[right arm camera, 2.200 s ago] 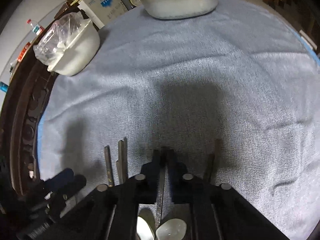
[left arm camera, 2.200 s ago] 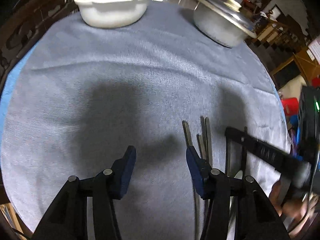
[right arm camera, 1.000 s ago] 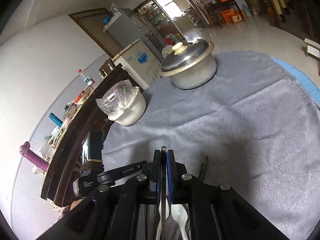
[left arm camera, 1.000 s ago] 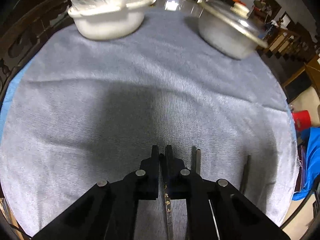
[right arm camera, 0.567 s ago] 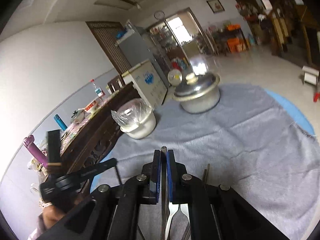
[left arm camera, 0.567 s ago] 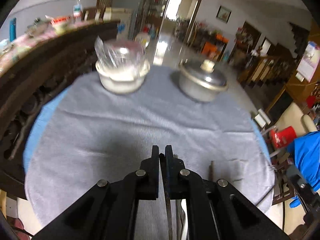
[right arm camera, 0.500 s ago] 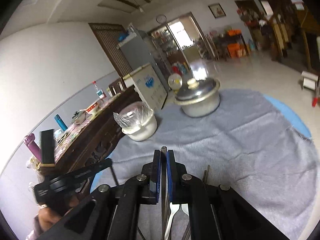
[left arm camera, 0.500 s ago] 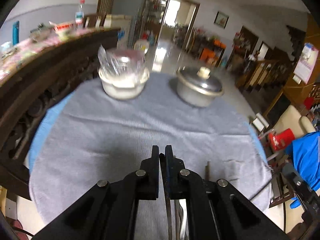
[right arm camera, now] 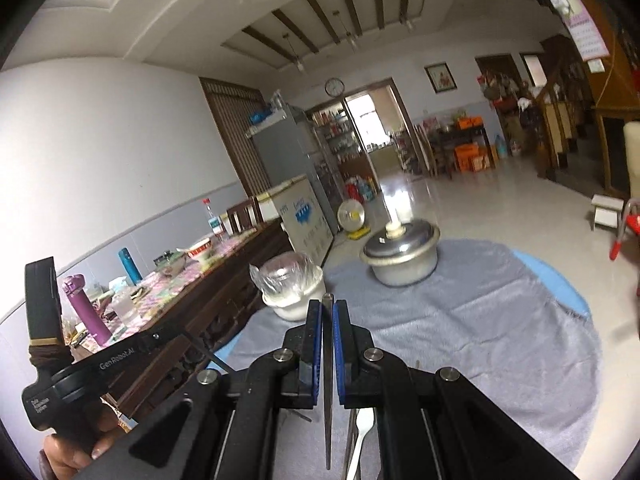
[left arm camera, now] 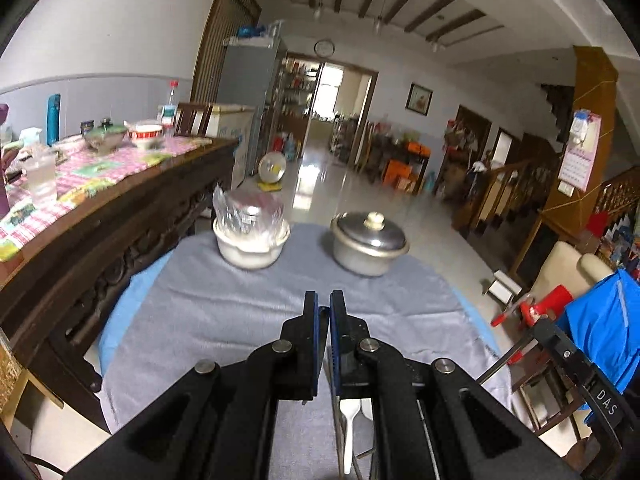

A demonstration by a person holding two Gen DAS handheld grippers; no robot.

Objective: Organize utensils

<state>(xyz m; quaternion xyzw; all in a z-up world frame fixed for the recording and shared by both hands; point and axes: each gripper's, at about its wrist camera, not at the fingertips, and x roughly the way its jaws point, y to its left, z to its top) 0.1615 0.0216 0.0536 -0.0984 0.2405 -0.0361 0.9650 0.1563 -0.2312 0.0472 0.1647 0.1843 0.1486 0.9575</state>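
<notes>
My left gripper (left arm camera: 324, 300) is shut on a thin metal chopstick (left arm camera: 333, 400) that runs back under its jaws. It hangs well above the round table's grey cloth (left arm camera: 208, 312). My right gripper (right arm camera: 328, 308) is shut on another flat metal chopstick (right arm camera: 328, 364), whose tip pokes just past the blue pads. In the right wrist view the left gripper (right arm camera: 172, 334) shows at the left with its chopstick (right arm camera: 208, 354) sticking out. White plastic spoons (left arm camera: 350, 420) and a white fork (right arm camera: 362, 432) lie on the cloth below, partly hidden by the jaws.
A white bowl under plastic wrap (left arm camera: 250, 240) and a lidded metal pot (left arm camera: 368, 248) stand at the table's far side. A dark wooden sideboard (left arm camera: 100, 240) with bottles and bowls runs along the left. A chair with blue cloth (left arm camera: 600, 320) is at the right.
Both grippers have lifted off the cloth and tilted upward, so the room now fills the views. Each stays shut on its chopstick.
</notes>
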